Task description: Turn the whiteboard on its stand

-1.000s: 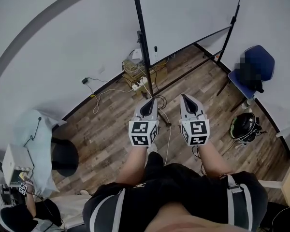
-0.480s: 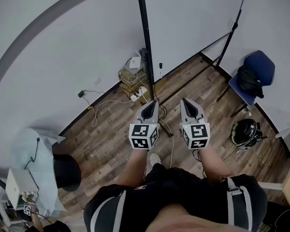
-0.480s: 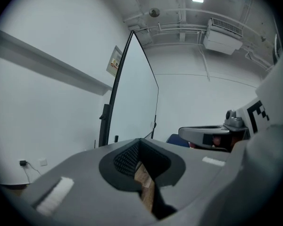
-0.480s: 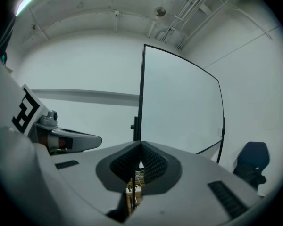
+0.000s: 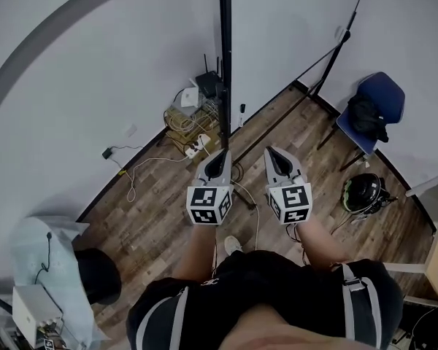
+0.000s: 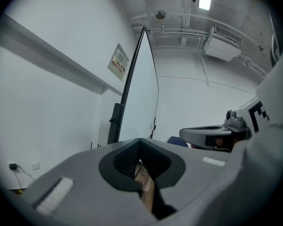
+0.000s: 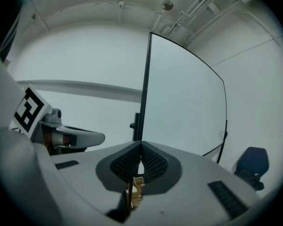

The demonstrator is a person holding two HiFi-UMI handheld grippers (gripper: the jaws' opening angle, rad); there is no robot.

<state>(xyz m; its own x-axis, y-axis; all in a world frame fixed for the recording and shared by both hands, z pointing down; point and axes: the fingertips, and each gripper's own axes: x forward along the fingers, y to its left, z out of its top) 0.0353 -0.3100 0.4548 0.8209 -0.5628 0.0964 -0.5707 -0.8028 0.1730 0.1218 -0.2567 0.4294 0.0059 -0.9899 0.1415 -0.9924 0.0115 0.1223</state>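
Observation:
The whiteboard [image 5: 292, 20] stands on the wood floor ahead, its near black post [image 5: 224, 64] rising straight past my left gripper [image 5: 219, 159]. In the left gripper view the whiteboard [image 6: 144, 93] shows nearly edge-on, with its post [image 6: 115, 126] in front of it. The right gripper view shows the whiteboard's [image 7: 184, 102] white face and its post [image 7: 144, 93]. Both grippers are held out level, side by side, a short way from the post and touching nothing. My left gripper [image 6: 139, 142] is shut and empty. My right gripper [image 5: 274, 155] [image 7: 141, 147] is also shut and empty.
Cables, a power strip and a router [image 5: 193, 126] lie on the floor by the wall near the post's foot. A blue chair [image 5: 369, 111] and a dark helmet [image 5: 361, 193] are at the right. A cloth-covered stand [image 5: 44, 246] and a black stool [image 5: 98, 275] are at the left.
I have moved closer to the whiteboard, and both grippers have gone forward with me toward its near post. Their jaws stay shut.

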